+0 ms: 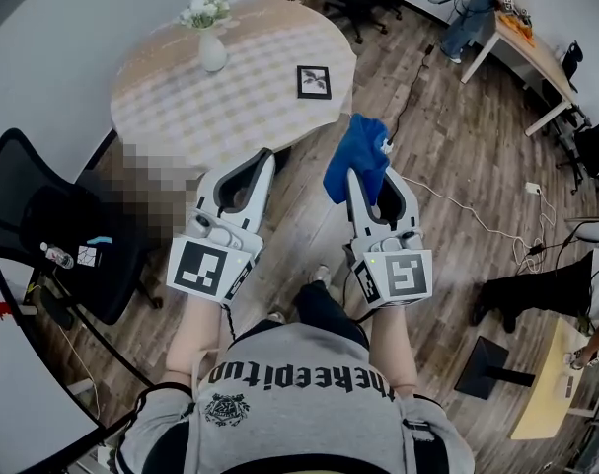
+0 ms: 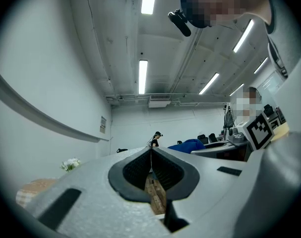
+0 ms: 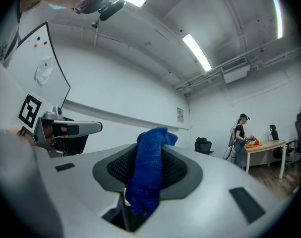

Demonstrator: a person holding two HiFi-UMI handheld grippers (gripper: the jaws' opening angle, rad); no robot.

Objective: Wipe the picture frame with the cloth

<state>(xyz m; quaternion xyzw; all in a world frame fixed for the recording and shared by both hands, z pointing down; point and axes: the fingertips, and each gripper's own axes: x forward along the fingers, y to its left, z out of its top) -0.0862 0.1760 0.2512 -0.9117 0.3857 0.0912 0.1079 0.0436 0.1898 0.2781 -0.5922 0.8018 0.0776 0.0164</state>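
Note:
A small black picture frame (image 1: 314, 82) lies flat on the round checked table (image 1: 181, 97), near its right edge. My right gripper (image 1: 375, 171) is shut on a blue cloth (image 1: 358, 154), which bunches up above the jaw tips (image 3: 149, 175). That gripper hangs in the air over the floor, short of the table and below the frame. My left gripper (image 1: 262, 161) is shut with nothing between its jaws (image 2: 151, 152). It hovers beside the table's near edge, left of the right one.
A white vase of flowers (image 1: 209, 30) stands at the table's far side. A black office chair (image 1: 42, 225) sits at the left. Cables (image 1: 477, 220) run over the wooden floor at the right. A person (image 1: 474, 8) stands at a desk (image 1: 531, 52) far right.

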